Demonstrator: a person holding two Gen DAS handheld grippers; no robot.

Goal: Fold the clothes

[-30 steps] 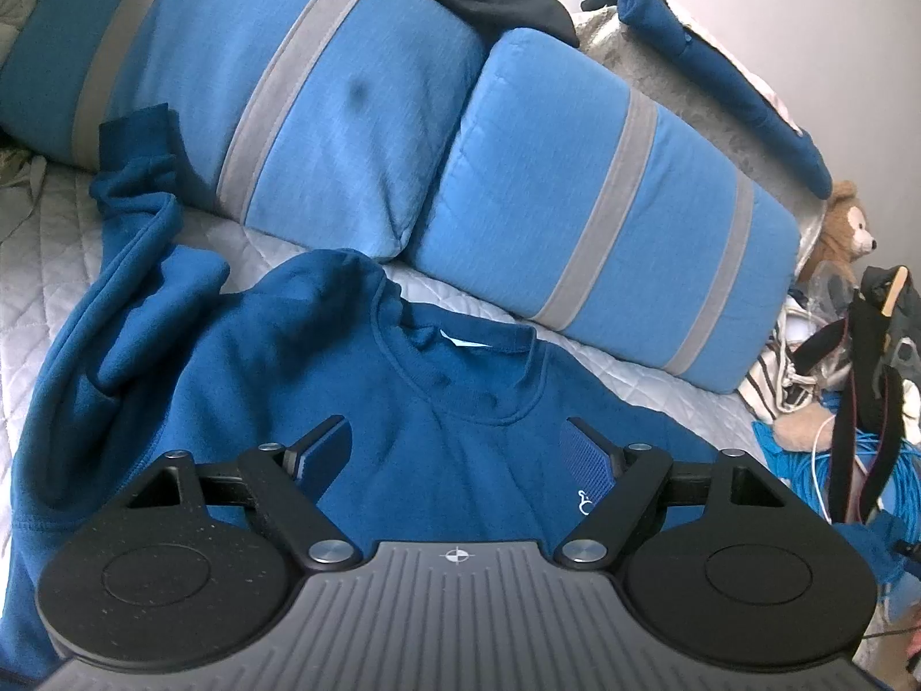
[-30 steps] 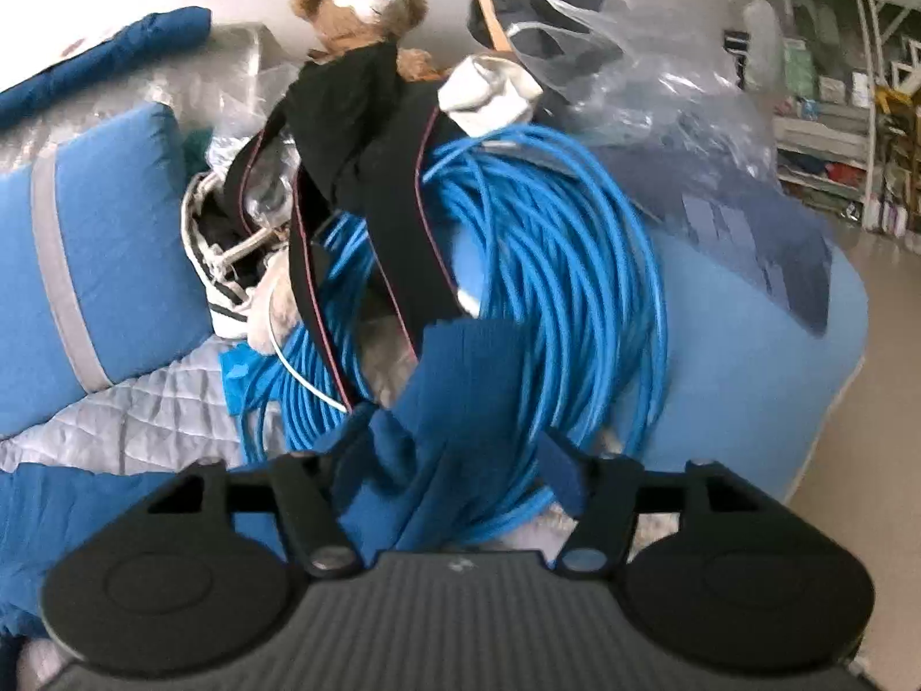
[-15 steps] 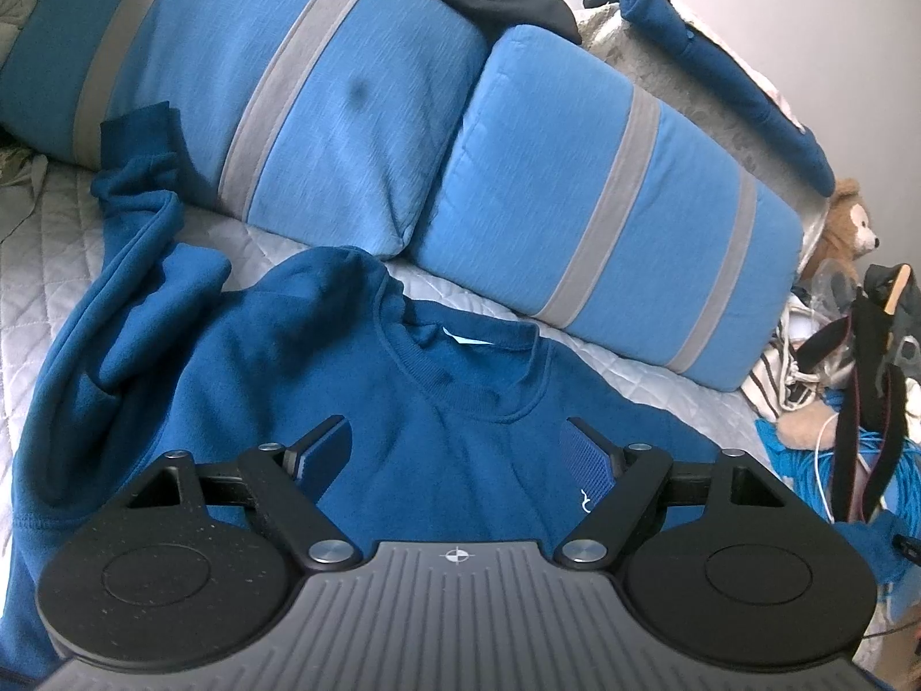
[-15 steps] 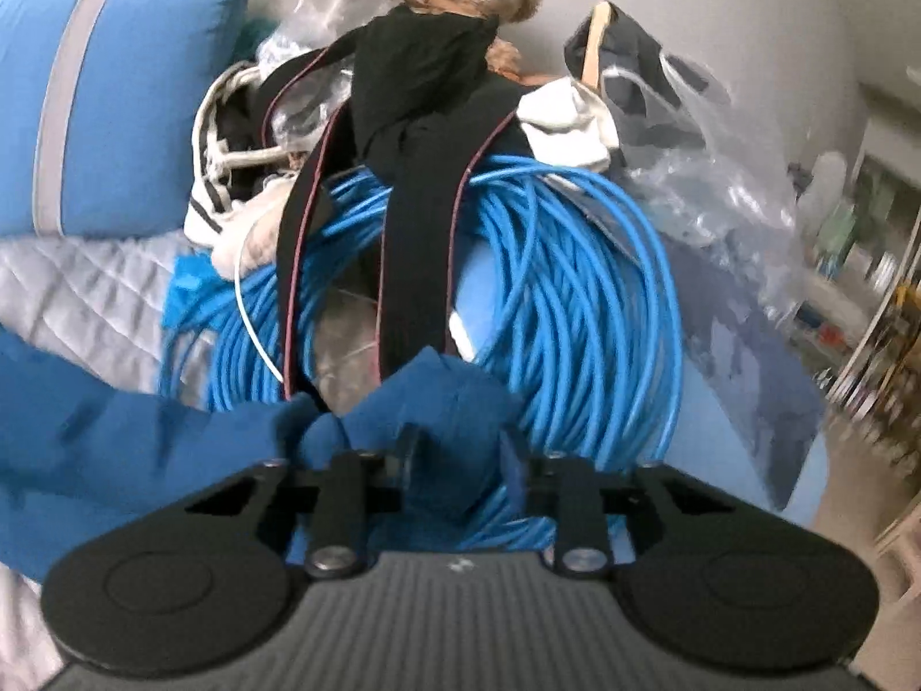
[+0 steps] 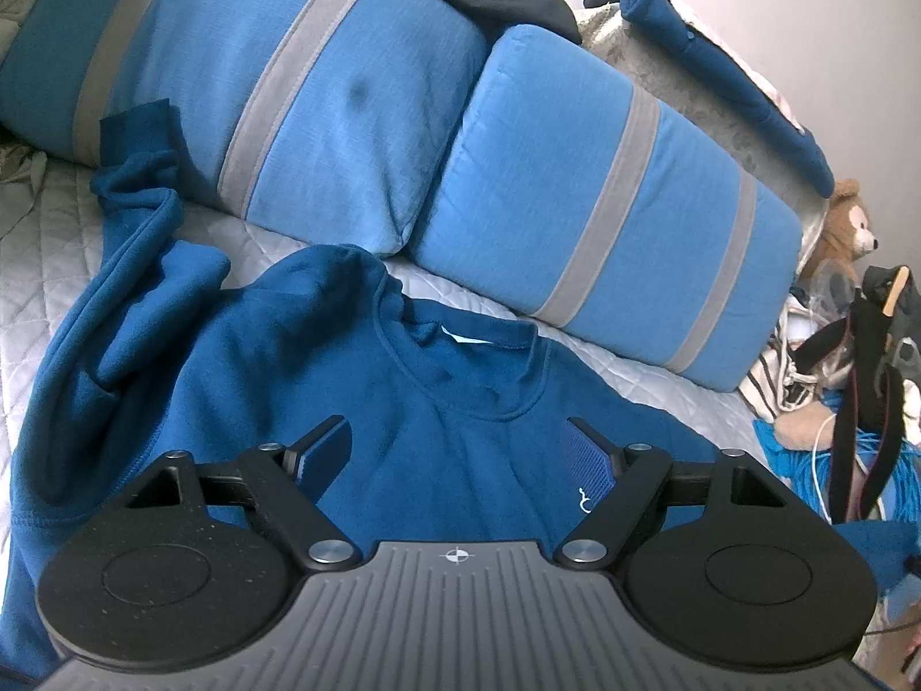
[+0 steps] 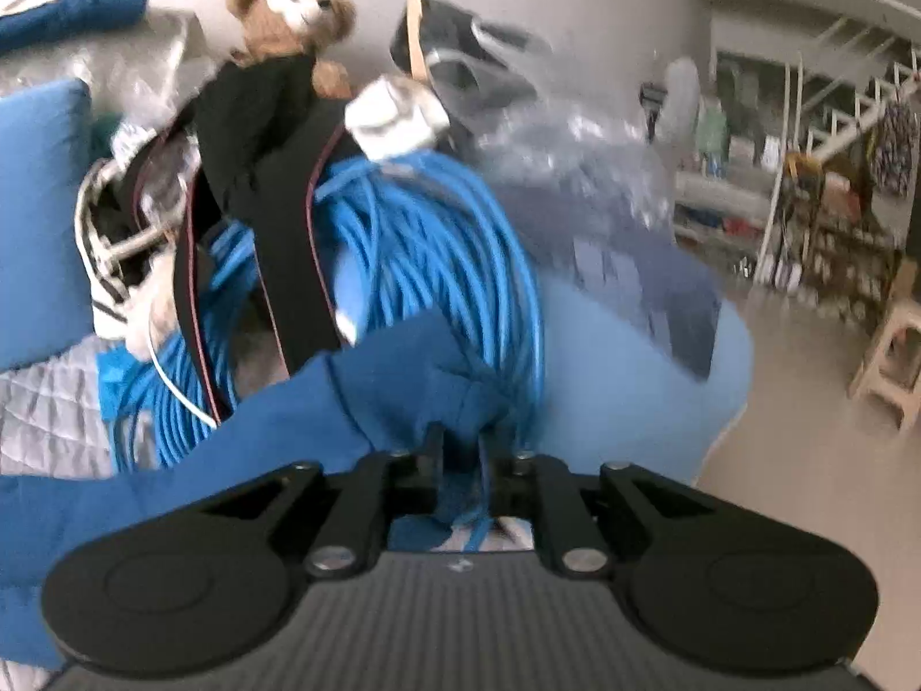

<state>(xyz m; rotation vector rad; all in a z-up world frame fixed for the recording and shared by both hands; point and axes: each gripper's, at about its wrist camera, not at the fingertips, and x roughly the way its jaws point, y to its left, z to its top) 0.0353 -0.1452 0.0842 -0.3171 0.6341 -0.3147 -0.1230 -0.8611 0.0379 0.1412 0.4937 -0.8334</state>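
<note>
A dark blue sweatshirt (image 5: pixel 242 380) lies face up on the quilted bed, collar towards the pillows, its left sleeve bunched up at the left. My left gripper (image 5: pixel 455 452) hovers open over its chest, with nothing between the fingers. In the right wrist view, the sweatshirt's other sleeve (image 6: pixel 368 397) is lifted in front of a coil of blue cable (image 6: pixel 437 253). My right gripper (image 6: pixel 460 449) has its jaws close together with the sleeve's end bunched between them; they are opening slightly. The view is motion-blurred.
Two blue pillows with grey stripes (image 5: pixel 581 201) lean along the back of the bed (image 5: pixel 46 242). A teddy bear (image 6: pixel 288 6), black straps (image 6: pixel 253 115), plastic bags and other clutter are piled beside the cable coil. Floor and shelves (image 6: pixel 806 219) lie at the right.
My right gripper closed on the sleeve's end and swung with it, so the view shifted and blurred. The left gripper and the sweatshirt's body stayed still.
</note>
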